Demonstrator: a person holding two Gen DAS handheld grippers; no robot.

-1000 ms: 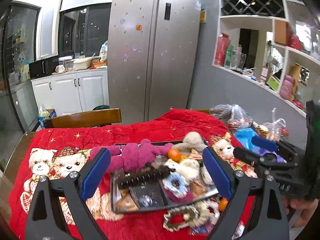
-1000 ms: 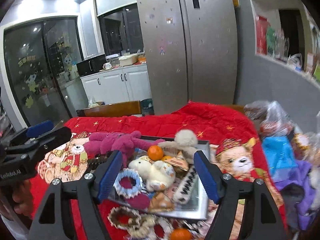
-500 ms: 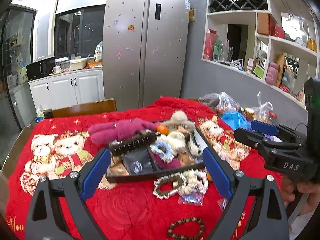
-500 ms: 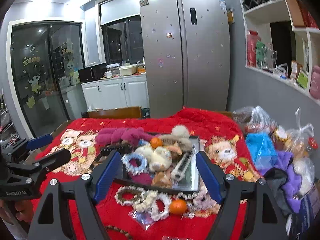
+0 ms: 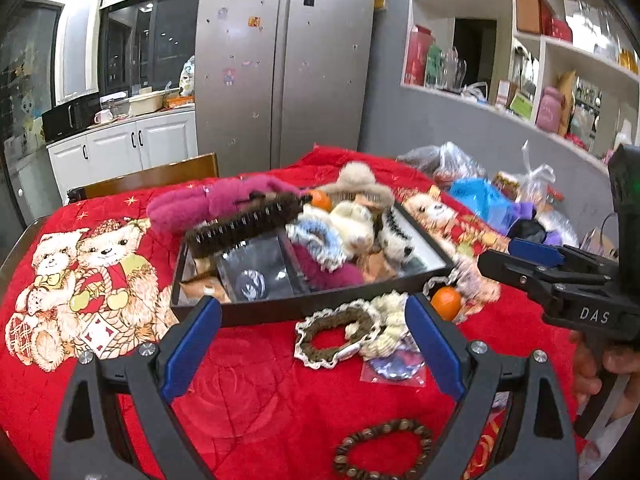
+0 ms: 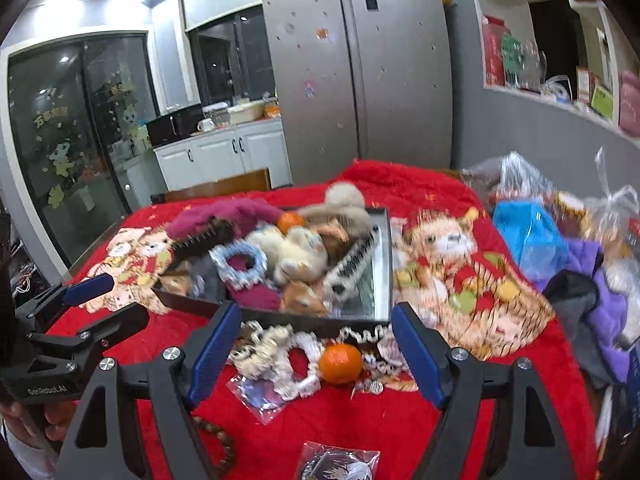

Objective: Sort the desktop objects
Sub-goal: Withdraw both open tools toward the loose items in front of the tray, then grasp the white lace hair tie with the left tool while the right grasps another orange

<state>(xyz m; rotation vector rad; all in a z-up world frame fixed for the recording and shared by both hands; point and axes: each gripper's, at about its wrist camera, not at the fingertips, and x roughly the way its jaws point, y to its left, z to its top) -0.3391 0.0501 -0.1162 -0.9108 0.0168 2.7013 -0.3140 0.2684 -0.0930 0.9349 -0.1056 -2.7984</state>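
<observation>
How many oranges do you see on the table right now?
2. One orange lies on the red cloth in front of the tray, among the scrunchies. The other orange sits in the tray's far pile beside the magenta plush. The heap could hide more.

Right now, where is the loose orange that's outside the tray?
The orange lies on the red cloth just in front of the tray's near rim, among the scrunchies; in the right wrist view it sits between the open gripper's fingers.

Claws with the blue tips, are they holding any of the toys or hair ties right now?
No. The left claw and the right claw are both wide open with nothing gripped; the orange and hair ties lie on the red cloth.
</observation>
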